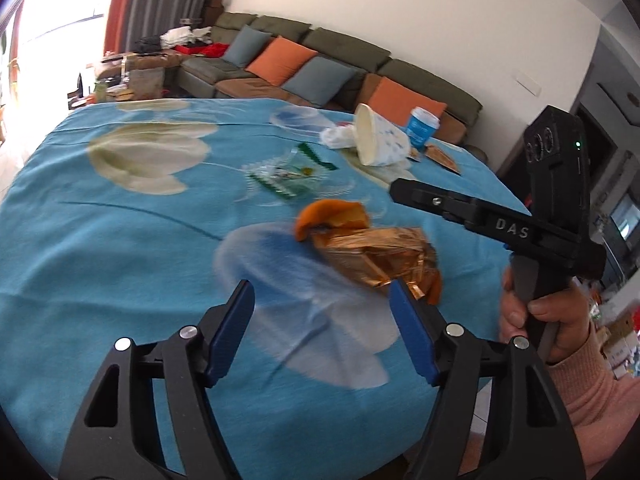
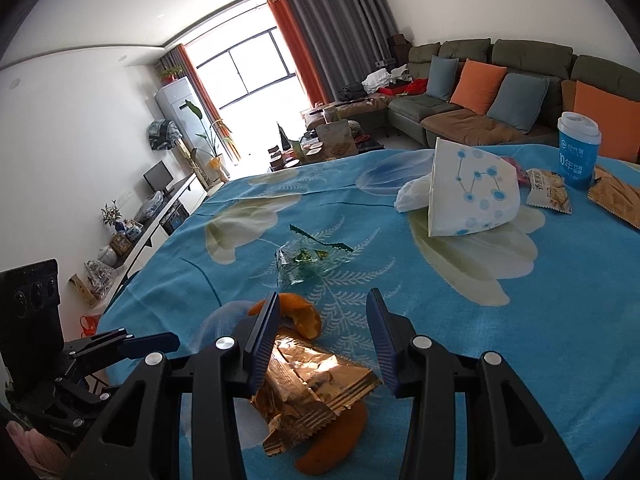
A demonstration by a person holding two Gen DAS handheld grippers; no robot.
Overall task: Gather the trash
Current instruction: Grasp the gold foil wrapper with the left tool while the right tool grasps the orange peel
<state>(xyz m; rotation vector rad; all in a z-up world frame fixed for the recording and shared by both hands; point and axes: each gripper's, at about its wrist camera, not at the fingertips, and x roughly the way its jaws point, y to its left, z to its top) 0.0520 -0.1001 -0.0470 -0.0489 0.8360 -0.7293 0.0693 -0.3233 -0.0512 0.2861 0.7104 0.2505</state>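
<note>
Poised over a crumpled gold foil wrapper (image 2: 316, 392) on orange peel (image 2: 298, 318), near table (image 2: 560, 340) edge; right tool (image 2: 326, 344) nearer, half-open, empty, straddling it; left tool (image 1: 322, 326) wide, wrapper off its right tip.

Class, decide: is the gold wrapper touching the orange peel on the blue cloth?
Touching. The right wrist view shows the gold wrapper lying across the orange peel, peel showing at both its ends; the left wrist view agrees.

- Your left gripper (image 1: 322, 326) had black arms, blue ribbed pads and silver screws.
- Your right gripper (image 2: 323, 336) read "DAS".
- Your sleeve (image 1: 588, 396) was pink knit.
</note>
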